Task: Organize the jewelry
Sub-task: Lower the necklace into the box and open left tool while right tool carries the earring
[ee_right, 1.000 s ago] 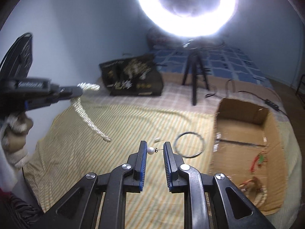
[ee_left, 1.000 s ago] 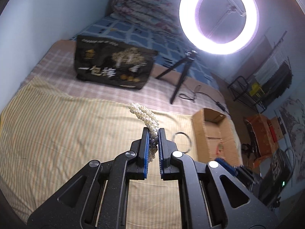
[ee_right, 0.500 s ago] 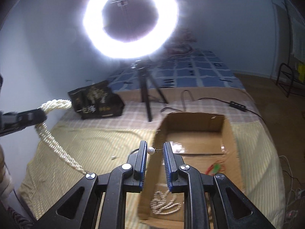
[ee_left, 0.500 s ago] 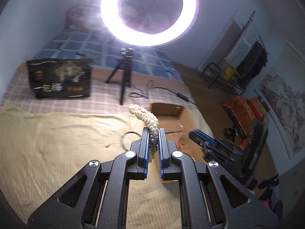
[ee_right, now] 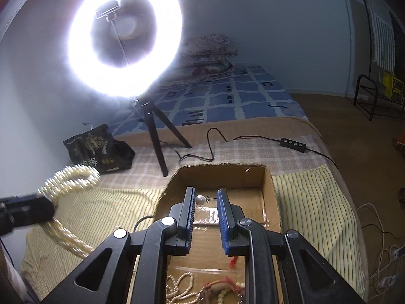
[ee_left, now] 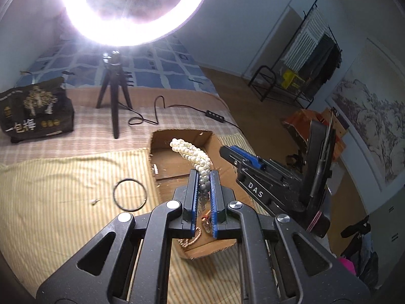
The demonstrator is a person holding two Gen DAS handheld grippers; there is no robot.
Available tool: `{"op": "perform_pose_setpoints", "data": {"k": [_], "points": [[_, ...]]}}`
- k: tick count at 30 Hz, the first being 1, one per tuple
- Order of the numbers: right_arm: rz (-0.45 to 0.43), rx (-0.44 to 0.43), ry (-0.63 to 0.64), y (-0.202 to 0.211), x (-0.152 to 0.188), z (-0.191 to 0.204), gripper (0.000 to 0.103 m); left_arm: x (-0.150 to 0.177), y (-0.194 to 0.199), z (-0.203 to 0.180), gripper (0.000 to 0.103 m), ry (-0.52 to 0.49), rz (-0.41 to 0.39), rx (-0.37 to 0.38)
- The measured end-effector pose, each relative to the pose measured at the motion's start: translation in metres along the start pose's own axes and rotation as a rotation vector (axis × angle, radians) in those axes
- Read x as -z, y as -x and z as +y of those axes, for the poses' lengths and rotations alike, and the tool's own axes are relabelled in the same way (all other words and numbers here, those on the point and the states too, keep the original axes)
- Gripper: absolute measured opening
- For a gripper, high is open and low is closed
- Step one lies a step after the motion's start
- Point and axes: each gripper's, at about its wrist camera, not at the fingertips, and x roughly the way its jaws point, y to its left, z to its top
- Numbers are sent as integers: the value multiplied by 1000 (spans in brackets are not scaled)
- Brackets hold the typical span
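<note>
— Pearls first: where are they right now?

— The left tongs (ee_left: 203,177) are pinching a thick twisted pearl necklace (ee_left: 192,153), held in the air over the cardboard box (ee_left: 181,135) on the bed (ee_left: 50,215). The long tail of the strand hangs down beside the box, over the striped sheet, as the right camera shows. The right tongs (ee_right: 205,198) grip a small pearl earring (ee_right: 200,199) by its two ends, above the box's open middle. More beads and cords already lie in the near end of the box.

— What could go wrong from here?

— My guess is the necklace. If the left tongs let go while the tail hangs outside the wall, its weight may drag the whole strand out onto the sheet. The earring is tiny and caught only at its ends; a slight twist could flick it away, perhaps out of the box. A dark ring (ee_left: 129,194) and a small white piece (ee_left: 94,201) lie loose on the sheet, easy to sweep off with a dangling strand.

— Any writing?

— "DAS" in white on the right tongs' body, seen from the left camera. The black bag (ee_left: 35,112) carries Chinese characters, "一包梅" as far as I can read them.
</note>
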Motion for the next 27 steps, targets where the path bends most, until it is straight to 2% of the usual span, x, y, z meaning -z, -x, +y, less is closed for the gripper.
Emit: {"op": "perform_pose_setpoints", "data": {"k": [11,19,25,27], "points": [[28,-7,-66,-35,0,-31,17,0,-63,-9,6,-43,63,-44],[52,-12,-100,-54,4,-43,19,6,-90,-6,6,-49,108,-63],[61,8,-131,-58,7,-51,37,9,-96,-5,8,-58,127,-67],[59,17,-146,-57,8,-54,53,10,-95,-5,22,-66,129,-76]]}}
